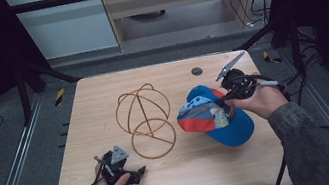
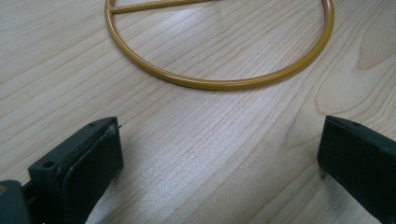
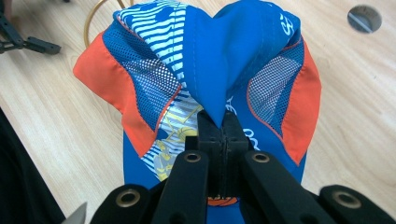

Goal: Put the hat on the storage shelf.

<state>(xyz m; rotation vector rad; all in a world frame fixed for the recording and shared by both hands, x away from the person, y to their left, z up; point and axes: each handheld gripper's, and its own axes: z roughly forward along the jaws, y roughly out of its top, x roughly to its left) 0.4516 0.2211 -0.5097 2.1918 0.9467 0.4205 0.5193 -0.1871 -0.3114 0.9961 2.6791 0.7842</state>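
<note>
A blue cap with orange and mesh panels hangs lifted at the table's right side, its brim low toward the table. My right gripper is shut on the crown fabric. In the right gripper view the cap is pinched in a fold between the closed jaws of that gripper. A gold wire hat stand stands in the middle of the table. My left gripper rests at the front left, open, with bare wood between its pads. The stand's base ring lies just ahead of the left gripper.
The wooden table has a round dark grommet near its far edge. Metal frame rails run along both sides. Cables trail off the right edge behind my right hand.
</note>
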